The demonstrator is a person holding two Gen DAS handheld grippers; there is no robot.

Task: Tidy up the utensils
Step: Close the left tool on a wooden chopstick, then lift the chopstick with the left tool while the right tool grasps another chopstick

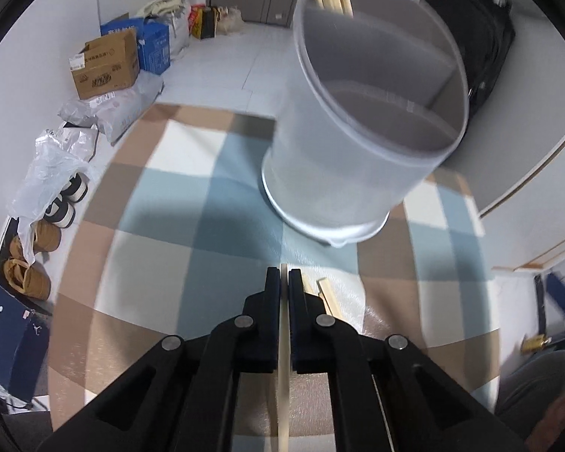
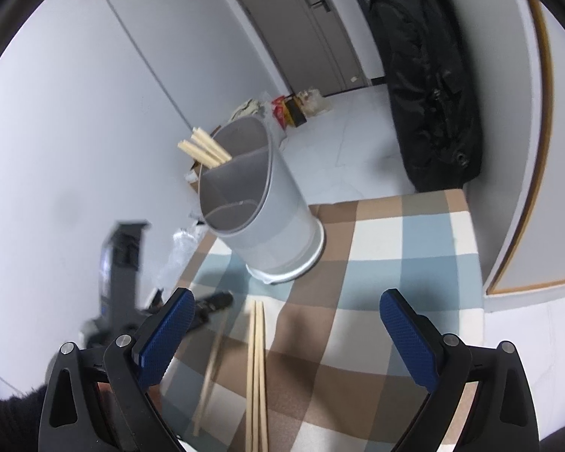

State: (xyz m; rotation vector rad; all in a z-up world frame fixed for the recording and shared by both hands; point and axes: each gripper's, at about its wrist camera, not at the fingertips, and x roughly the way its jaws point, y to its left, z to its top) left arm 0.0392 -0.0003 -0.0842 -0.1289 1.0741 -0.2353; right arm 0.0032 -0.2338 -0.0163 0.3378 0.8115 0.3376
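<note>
**One chopstick clamped, holder just ahead**

The left gripper (image 1: 284, 275), a black two-finger clamp, has its jaws drawn together on a single pale wooden chopstick (image 1: 283, 376) that runs back between the fingers toward the camera. From the right wrist view the same stick (image 2: 211, 361) appears blurred and slanted, one end low near the cloth, so the grip looks to be near one end. The right gripper (image 2: 286, 324), with blue textured pads, stands wide and holds nothing, hovering above a pair of pale wooden chopsticks (image 2: 256, 369) lying side by side on the checked blue, brown and cream tablecloth (image 2: 395, 263). Another stick end (image 1: 329, 293) lies on the cloth just beside the left fingers.

Beyond both tools stands the grey round plastic utensil holder (image 1: 339, 173) with inner dividers, near the far edge of the table; several chopsticks (image 2: 203, 148) already lean out of its far compartment.

Risks, as I judge them: a thin stick held near one end may swivel in the jaws and miss the opening. Its free end could catch the rim and push the light holder toward the table edge. It could also knock the leaning sticks or drop into the wrong compartment.
</note>
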